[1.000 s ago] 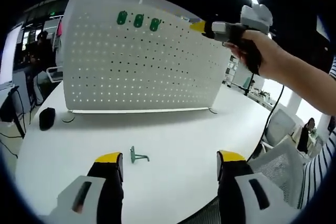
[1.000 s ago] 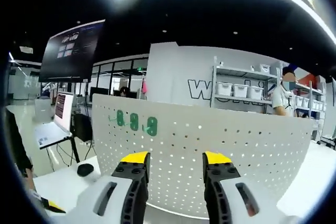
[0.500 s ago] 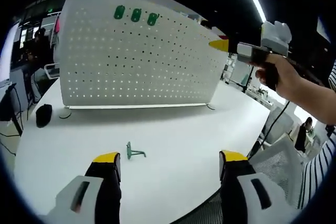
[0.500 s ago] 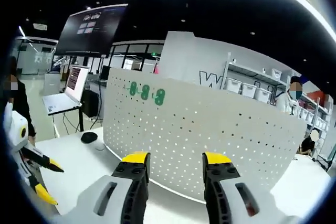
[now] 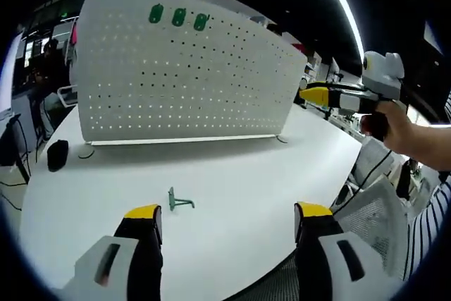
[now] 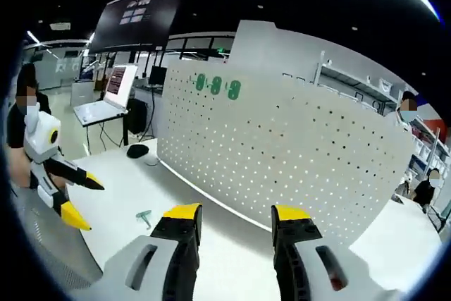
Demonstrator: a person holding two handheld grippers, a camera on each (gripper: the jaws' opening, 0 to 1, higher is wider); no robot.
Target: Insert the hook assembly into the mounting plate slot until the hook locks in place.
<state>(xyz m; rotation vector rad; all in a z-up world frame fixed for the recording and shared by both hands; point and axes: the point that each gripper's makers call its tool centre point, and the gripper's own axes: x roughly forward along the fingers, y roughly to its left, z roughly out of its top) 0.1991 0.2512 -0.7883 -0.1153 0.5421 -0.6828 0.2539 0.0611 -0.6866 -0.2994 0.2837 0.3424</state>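
A white perforated mounting plate (image 5: 176, 68) stands upright on the white table (image 5: 232, 167), with three green hooks (image 5: 177, 16) set in its top left holes. One loose green hook (image 5: 177, 201) lies on the table just beyond my left gripper (image 5: 229, 211), which is open and empty. My right gripper (image 5: 313, 95) is held in the air to the right of the plate, apart from it. In the right gripper view the right gripper (image 6: 236, 212) is open and empty, facing the plate (image 6: 282, 153). The loose hook (image 6: 145, 216) and the left gripper (image 6: 70, 199) sit at lower left.
A black mouse (image 5: 56, 154) lies on the table left of the plate. A laptop (image 6: 106, 100) and a hanging screen (image 6: 137, 15) are behind at left. The table's rounded edge and a mesh chair (image 5: 373, 209) are at right. People are in the background.
The right gripper has dropped from the plate's upper right corner and drawn back to the right, away from the plate. The loose hook has not moved, and the left gripper has barely shifted.
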